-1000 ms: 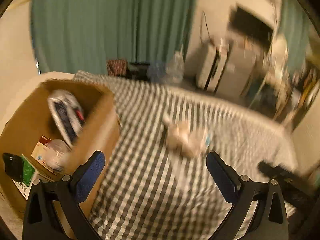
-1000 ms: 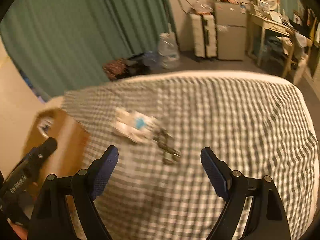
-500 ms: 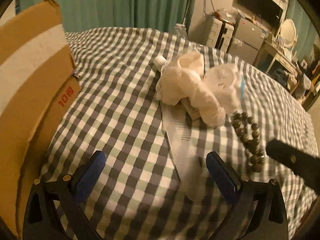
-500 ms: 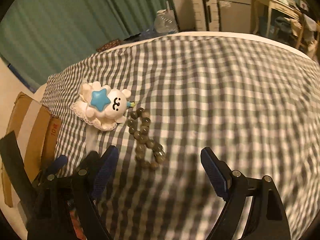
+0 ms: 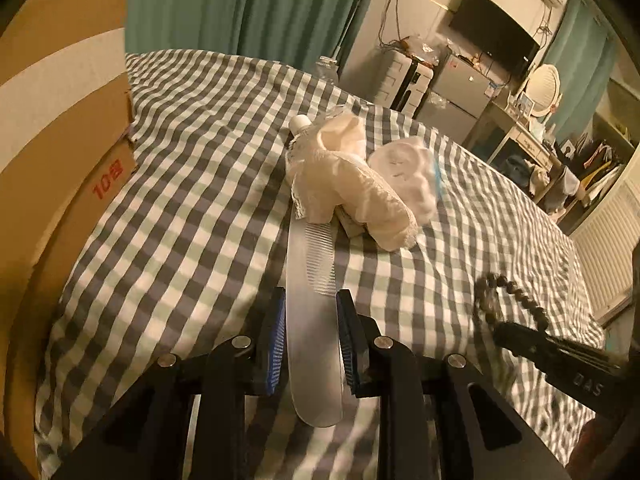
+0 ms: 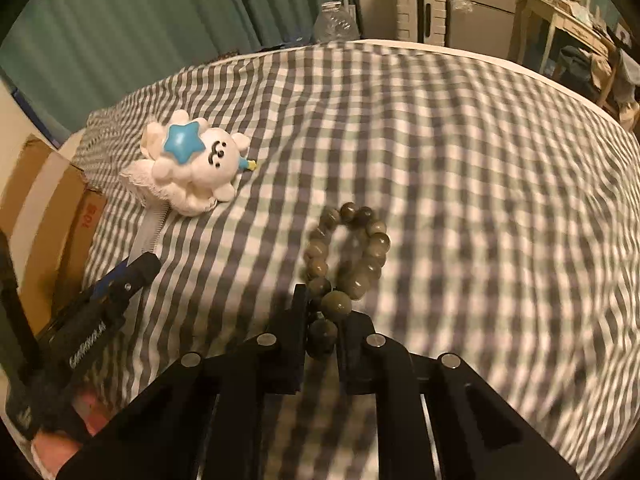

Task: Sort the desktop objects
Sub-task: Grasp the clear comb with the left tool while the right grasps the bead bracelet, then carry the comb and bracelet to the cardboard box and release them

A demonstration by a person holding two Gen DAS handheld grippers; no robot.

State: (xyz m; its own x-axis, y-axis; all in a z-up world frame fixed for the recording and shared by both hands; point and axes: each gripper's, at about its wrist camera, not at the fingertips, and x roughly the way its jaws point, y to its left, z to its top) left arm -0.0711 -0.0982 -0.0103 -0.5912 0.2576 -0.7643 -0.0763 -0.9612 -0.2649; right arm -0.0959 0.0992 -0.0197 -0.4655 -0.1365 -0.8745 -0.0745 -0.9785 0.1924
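My left gripper [image 5: 311, 322] is shut on the handle of a long white comb [image 5: 310, 280] that lies on the checked cloth [image 5: 200, 184]; the comb's far end runs under a white plush toy [image 5: 360, 184]. My right gripper [image 6: 320, 316] is shut on a bracelet of grey-green beads [image 6: 352, 252] lying on the cloth [image 6: 460, 200]. In the right wrist view the plush toy [image 6: 192, 168] shows a blue star and a face, and the left gripper [image 6: 132, 276] sits below it. The bracelet [image 5: 508, 292] and the right gripper [image 5: 556, 354] show at the right of the left wrist view.
An open cardboard box [image 5: 52, 128] stands at the left edge of the cloth; it also shows in the right wrist view [image 6: 44, 216]. A small white tube [image 5: 300, 123] lies under the plush toy. Furniture and green curtains [image 5: 248, 8] stand behind.
Both grippers moved down and forward to the cloth and went from wide open to shut: the left onto the comb, the right onto the bead bracelet.
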